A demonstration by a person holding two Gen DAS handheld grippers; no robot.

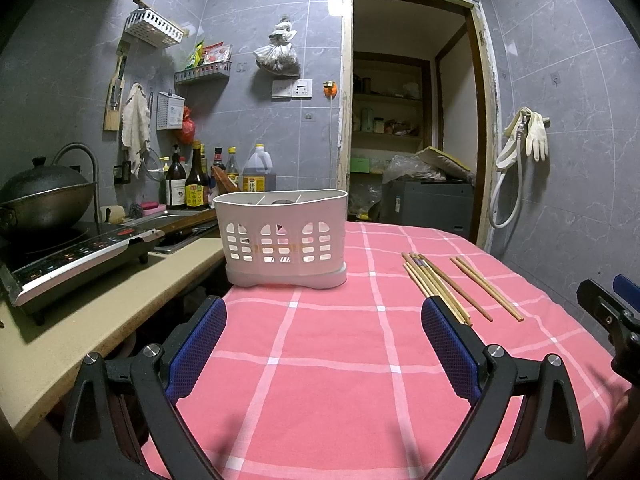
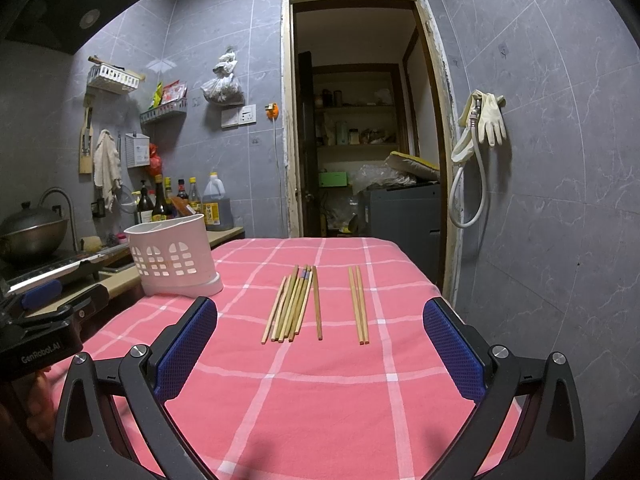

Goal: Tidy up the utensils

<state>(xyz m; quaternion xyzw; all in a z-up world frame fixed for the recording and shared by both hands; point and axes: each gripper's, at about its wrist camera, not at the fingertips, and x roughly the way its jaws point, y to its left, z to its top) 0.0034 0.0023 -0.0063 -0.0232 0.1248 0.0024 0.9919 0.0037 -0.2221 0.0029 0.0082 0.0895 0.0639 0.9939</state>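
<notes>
Left wrist view is showing the utensil holder (image 1: 282,237) head-on, dividers and something dark inside; right wrist view is showing the chopstick bundle (image 2: 295,305) and separate pair (image 2: 359,305) lying full-length on the pink checked tablecloth (image 2: 320,392). Left gripper (image 1: 324,344) and right gripper (image 2: 320,344) are both hovering spread wide, holding and touching nothing.

Both tongs (image 1: 324,320) (image 2: 320,322) have black angular arms, silver round screws and blue mesh-textured pads (image 2: 188,350).
</notes>
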